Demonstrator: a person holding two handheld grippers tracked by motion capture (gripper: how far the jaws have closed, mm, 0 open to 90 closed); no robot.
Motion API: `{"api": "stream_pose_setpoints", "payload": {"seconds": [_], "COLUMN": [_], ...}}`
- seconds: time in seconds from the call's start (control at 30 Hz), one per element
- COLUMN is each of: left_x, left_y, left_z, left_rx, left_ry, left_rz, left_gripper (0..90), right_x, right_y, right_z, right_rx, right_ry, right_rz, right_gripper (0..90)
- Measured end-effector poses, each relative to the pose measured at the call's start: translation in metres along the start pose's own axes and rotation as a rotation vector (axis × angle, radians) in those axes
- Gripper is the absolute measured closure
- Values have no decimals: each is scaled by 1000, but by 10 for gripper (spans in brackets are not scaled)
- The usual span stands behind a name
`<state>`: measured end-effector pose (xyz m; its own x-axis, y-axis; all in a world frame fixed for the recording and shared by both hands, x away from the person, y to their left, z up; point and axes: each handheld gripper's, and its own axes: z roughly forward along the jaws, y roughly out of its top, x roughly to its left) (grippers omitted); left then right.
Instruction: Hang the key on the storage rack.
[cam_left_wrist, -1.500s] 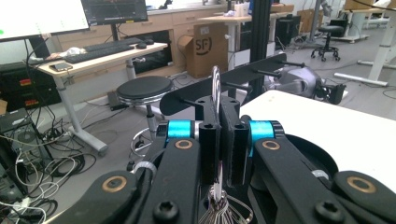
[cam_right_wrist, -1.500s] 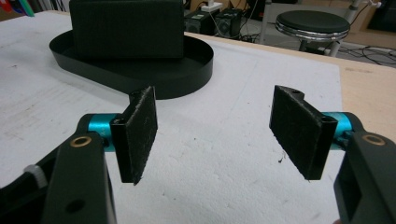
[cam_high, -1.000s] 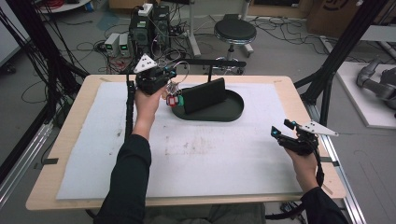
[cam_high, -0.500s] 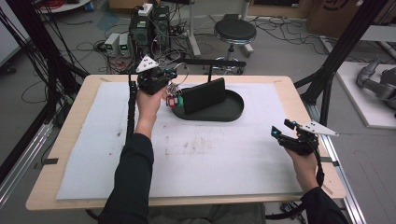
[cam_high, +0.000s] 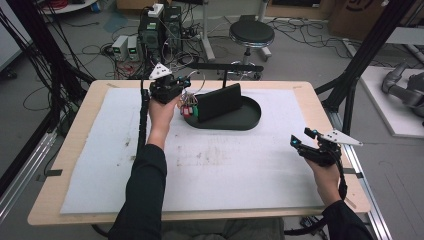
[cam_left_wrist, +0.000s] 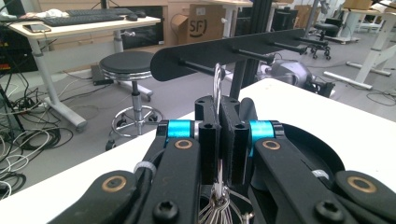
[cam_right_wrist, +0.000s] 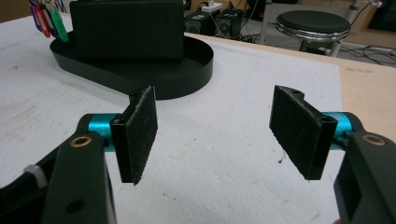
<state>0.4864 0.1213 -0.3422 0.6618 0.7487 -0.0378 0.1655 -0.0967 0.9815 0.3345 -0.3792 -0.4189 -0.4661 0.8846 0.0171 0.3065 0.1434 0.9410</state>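
Nothing moved | key ring (cam_left_wrist: 217, 84) pinched in left gripper (cam_left_wrist: 219, 135) | below rack peg (cam_left_wrist: 198, 69)

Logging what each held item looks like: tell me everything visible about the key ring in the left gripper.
The key ring is a thin, shiny metal loop, pinched upright between the shut pads of the left gripper. Its top rises above the pads, close to a peg on the black rack; whether it touches the peg is unclear. Below the pads hang more metal rings, and in the high view red and green plastic tags dangle beside the black tray.
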Motion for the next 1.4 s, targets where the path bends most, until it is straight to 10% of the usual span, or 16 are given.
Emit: {"api": "stream_pose_setpoints", "payload": {"seconds": [0.53, 0.8, 1.0, 1.4], "left_x": [0, -5, -19, -57], "left_y": [-11, -11, -10, -30], "left_z": [4, -8, -31, -102], "left_rx": [30, 52, 81, 89], "left_ry": [23, 71, 93, 1], "left_rz": [-8, -12, 38, 63], "left_gripper": [843, 634, 424, 298], "right_x": [0, 0, 0, -1], "right_y": [0, 0, 0, 1], "right_z": [1, 1, 1, 3], "right_rx": [1, 3, 4, 6], "right_ry": [1, 3, 4, 7], "right_rz": [-6, -7, -4, 4], "right_gripper": [328, 328, 325, 311]}}
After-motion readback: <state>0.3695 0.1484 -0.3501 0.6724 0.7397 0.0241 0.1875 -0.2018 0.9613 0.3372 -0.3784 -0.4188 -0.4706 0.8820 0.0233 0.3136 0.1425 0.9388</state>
